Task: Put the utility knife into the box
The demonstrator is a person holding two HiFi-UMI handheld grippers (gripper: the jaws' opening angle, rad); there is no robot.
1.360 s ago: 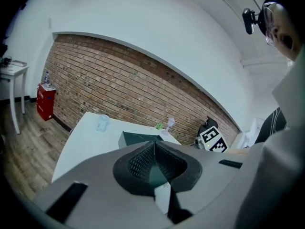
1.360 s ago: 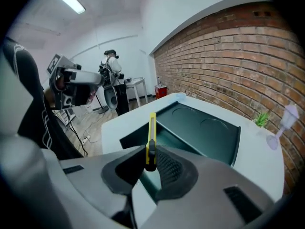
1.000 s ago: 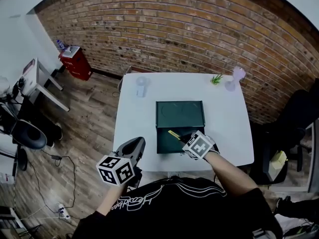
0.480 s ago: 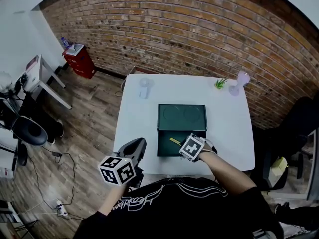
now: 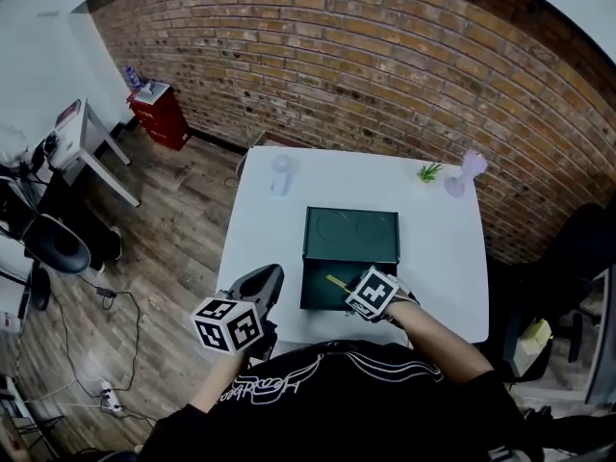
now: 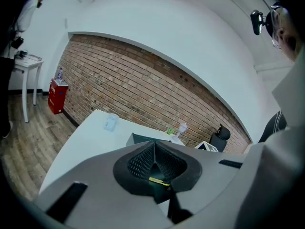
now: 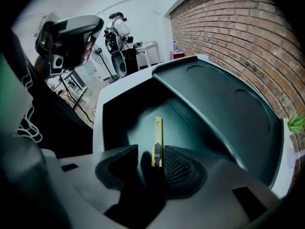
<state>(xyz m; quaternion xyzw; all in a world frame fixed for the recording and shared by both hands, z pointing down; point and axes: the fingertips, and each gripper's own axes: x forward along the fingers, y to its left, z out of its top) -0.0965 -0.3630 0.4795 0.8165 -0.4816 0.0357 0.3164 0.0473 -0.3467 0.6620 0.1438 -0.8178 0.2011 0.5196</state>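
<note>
Yellow, slim and straight, the knife [image 7: 157, 144] has dropped from above the box [image 5: 351, 234] to low inside its smooth dark-green shell. It sits between the right tool's [image 7: 152, 162] ribbed pads, which are opening off it, so the release looks nearly done. The left tool [image 6: 153, 151] is closed and empty, off the white worktop [image 5: 260, 229].

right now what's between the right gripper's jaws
The yellow utility knife, held over the open green box. The right gripper has its jaws opening, with a gap showing beside the knife. The right gripper view shows this.
</note>
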